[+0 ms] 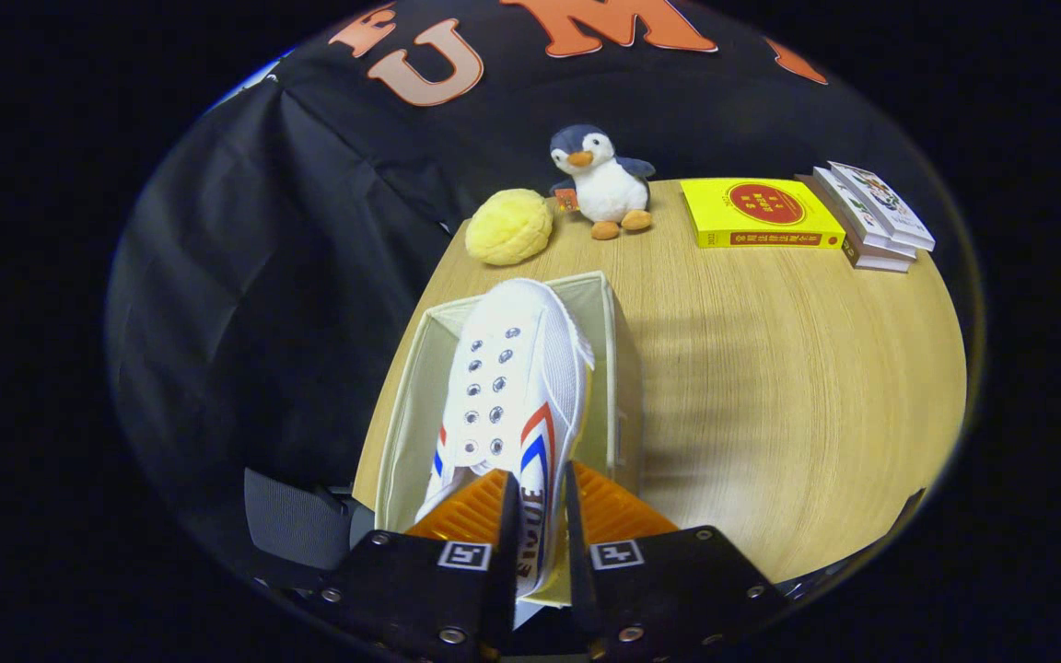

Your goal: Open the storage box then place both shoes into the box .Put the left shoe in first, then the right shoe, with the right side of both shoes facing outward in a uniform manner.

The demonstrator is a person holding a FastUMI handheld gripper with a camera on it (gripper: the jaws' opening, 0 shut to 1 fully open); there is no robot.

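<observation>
A white canvas shoe (514,387) with red and blue stripes on its side is pinched at the heel between my two fingers, so my gripper (540,516) is shut on it. The shoe points away from me, toe tilted ahead. It hangs over the open cream fabric storage box (621,368), which stands on the wooden table near its left edge. The shoe covers most of the box's inside, so I cannot tell whether anything lies in it.
Beyond the box sit a yellow plush ball (508,226) and a toy penguin (602,182). A yellow book (759,214) and a stack of books (873,217) lie at the far right. The wooden table (788,387) drops off just left of the box.
</observation>
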